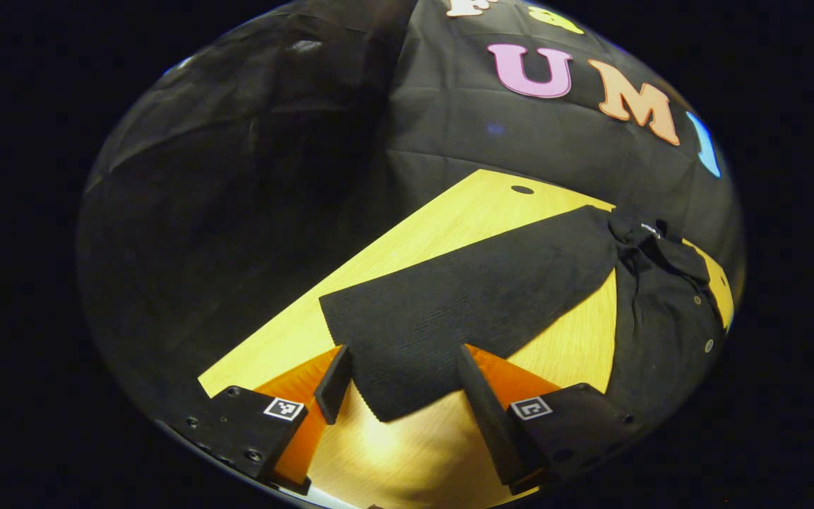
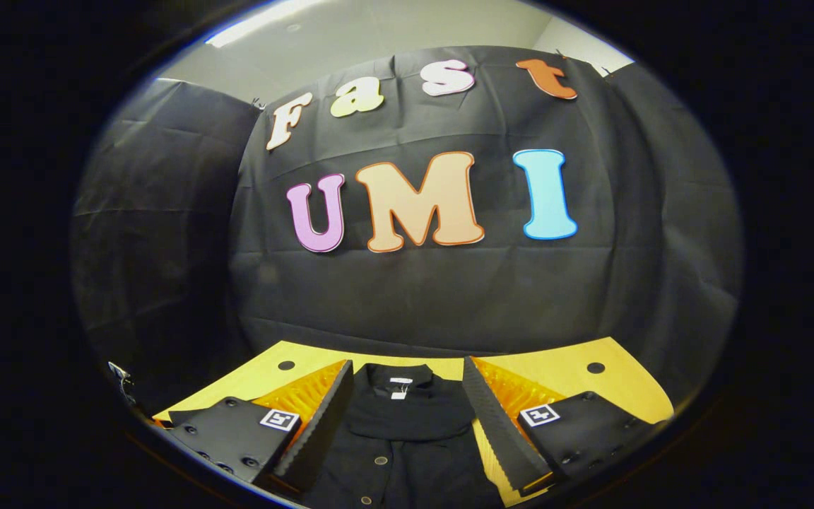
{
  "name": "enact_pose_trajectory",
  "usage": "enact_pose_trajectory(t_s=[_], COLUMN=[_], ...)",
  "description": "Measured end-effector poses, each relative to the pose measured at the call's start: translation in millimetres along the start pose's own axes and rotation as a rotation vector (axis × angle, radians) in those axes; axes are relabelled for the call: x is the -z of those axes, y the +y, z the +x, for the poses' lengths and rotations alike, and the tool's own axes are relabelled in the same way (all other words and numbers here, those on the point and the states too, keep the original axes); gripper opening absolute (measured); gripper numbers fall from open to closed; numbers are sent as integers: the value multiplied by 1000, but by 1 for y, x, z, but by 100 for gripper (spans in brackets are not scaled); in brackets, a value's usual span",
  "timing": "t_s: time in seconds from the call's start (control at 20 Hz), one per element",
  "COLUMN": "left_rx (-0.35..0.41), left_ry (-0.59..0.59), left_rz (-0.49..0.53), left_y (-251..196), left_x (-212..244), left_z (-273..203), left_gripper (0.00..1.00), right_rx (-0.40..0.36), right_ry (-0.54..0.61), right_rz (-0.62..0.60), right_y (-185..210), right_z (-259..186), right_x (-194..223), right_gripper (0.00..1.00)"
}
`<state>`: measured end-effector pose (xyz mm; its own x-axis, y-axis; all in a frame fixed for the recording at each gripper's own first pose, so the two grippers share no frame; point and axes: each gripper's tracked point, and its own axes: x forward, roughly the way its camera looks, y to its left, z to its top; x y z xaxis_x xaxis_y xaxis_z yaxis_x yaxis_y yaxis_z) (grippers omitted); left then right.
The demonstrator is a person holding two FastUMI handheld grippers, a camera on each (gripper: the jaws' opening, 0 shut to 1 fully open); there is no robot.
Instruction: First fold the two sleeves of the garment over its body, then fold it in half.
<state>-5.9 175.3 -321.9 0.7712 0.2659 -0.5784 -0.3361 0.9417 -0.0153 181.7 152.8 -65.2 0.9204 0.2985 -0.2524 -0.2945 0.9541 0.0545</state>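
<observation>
A black button-front garment lies on the yellow wooden table point(image 1: 449, 219). In the left gripper view its ribbed sleeve point(image 1: 463, 297) stretches flat from the body point(image 1: 661, 318) toward me, and the cuff end point(image 1: 393, 389) lies between the fingers of my left gripper point(image 1: 404, 350), which is open and wider than the cuff. In the right gripper view the collar point(image 2: 407, 385) and the button placket point(image 2: 381, 459) lie straight ahead. My right gripper point(image 2: 407, 363) is open, with one finger on each side of the garment's upper chest.
The table has a small round hole near each far corner point(image 2: 285, 365) point(image 2: 596, 367). The black booth wall point(image 2: 414, 304) rises just behind the table's far edge. Bare tabletop point(image 1: 576, 346) shows between the sleeve and the body.
</observation>
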Motion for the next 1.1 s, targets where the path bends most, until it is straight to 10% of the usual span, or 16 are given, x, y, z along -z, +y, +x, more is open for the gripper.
enact_pose_trajectory(t_s=[0.45,1.1], left_rx=[13,-20], left_ry=[32,124], left_rz=[-33,-49], left_y=[-27,-31], left_x=[2,-7], left_z=[1,-4], left_gripper=[11,0], right_rx=[39,75], right_ry=[58,87], right_rz=[33,88], right_y=[-48,-84], right_z=[-43,-79], right_x=[17,30], right_gripper=[94,96])
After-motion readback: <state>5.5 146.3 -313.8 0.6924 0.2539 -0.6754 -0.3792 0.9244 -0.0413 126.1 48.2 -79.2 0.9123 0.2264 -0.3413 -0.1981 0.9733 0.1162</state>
